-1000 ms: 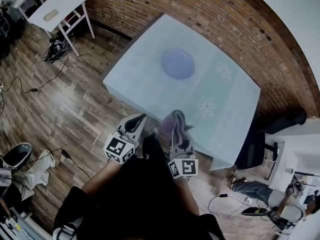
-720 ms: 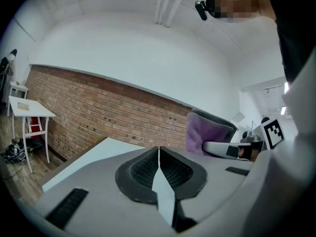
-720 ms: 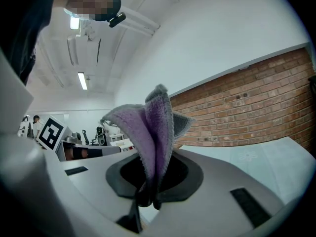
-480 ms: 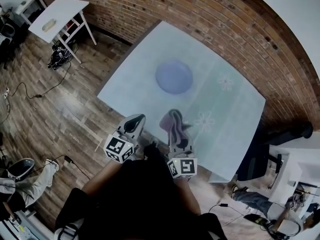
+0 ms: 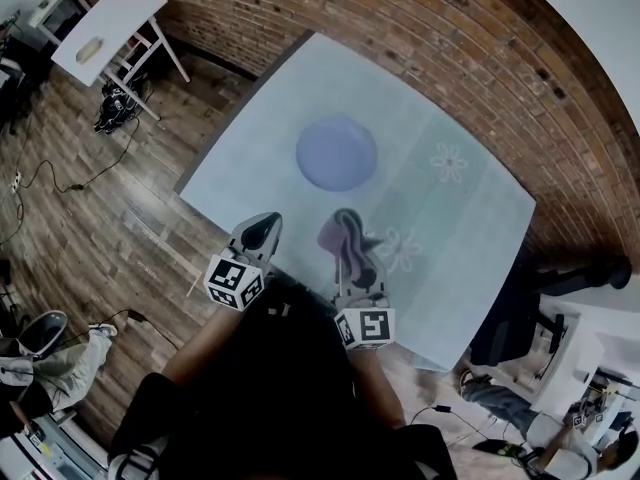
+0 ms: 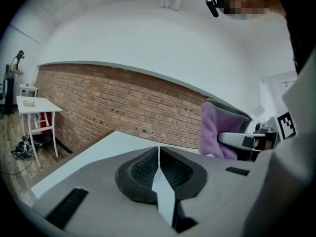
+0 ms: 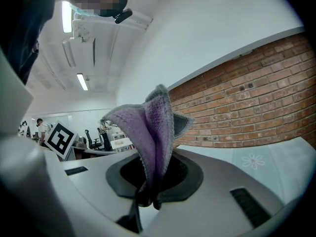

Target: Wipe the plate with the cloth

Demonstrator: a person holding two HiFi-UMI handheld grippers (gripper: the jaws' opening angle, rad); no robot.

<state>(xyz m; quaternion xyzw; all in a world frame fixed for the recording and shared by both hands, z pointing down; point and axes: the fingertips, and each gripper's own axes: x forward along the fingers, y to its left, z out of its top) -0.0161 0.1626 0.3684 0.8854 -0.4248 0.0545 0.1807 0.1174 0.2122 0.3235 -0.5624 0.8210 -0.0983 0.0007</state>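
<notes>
Here right gripper [image 5: 347,255] clamps cloth [image 5: 345,226], plate [image 5: 337,153] ahead, apart (left gripper [image 5: 264,228] closed, empty)

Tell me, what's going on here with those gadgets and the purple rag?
A person stands at the near edge of a pale table with a tool in each hand. The right hand-held gripper is clamped on a purple cloth. The left hand-held gripper is shut and empty. A bluish plate lies further in on the table. The cloth is not touching it, so wiping hasn't begun.
</notes>
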